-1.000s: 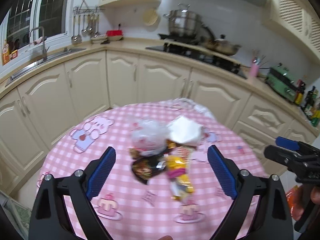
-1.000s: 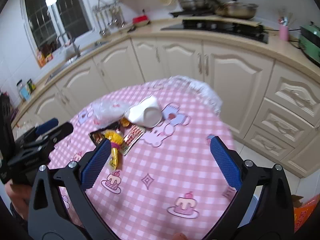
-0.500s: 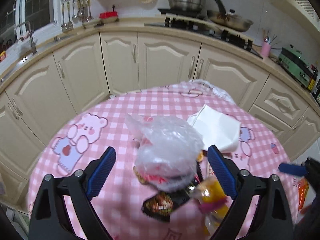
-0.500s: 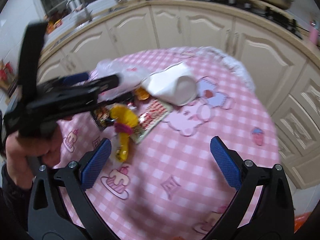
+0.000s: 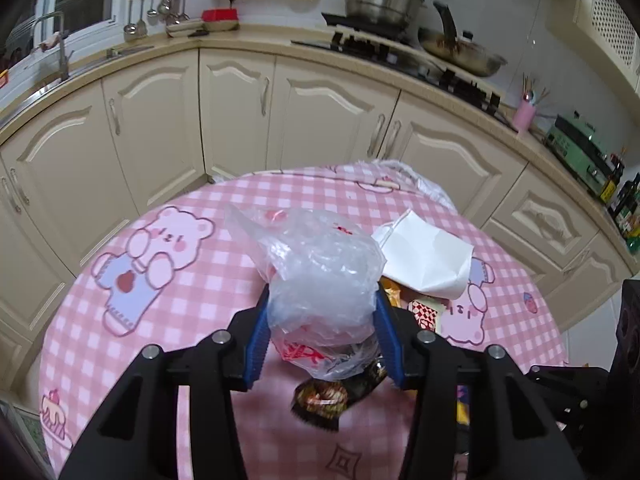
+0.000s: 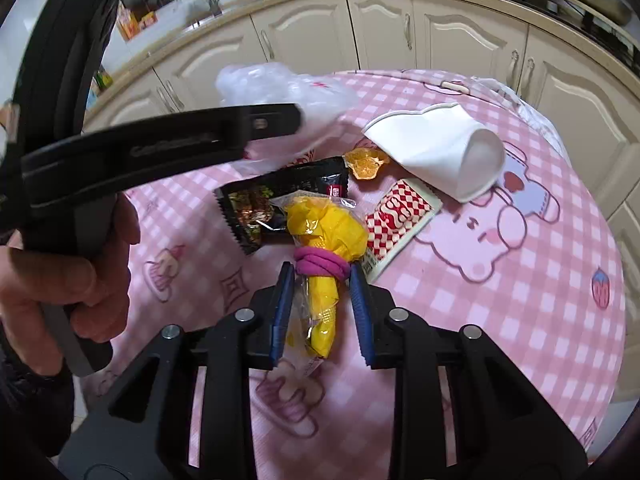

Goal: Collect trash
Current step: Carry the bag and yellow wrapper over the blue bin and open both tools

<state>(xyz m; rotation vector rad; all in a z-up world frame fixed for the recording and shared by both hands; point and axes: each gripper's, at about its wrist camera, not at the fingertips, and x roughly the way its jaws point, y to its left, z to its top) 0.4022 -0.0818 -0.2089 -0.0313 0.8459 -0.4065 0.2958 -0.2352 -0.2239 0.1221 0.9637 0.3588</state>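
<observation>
While closing, left tool (image 5: pixel 322 322) around crinkled clear plastic bag (image 5: pixel 320 276), right tool (image 6: pixel 322 308) around glossy yellow wrapper (image 6: pixel 326 240).

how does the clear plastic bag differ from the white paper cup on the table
The clear plastic bag is see-through and crumpled with red print; the white paper cup is opaque, plain and flattened at one end. The bag sits between the closing jaws of the left gripper; the cup lies on its side, clear of both grippers. Both rest on the pink checked tablecloth in the same trash pile.
</observation>
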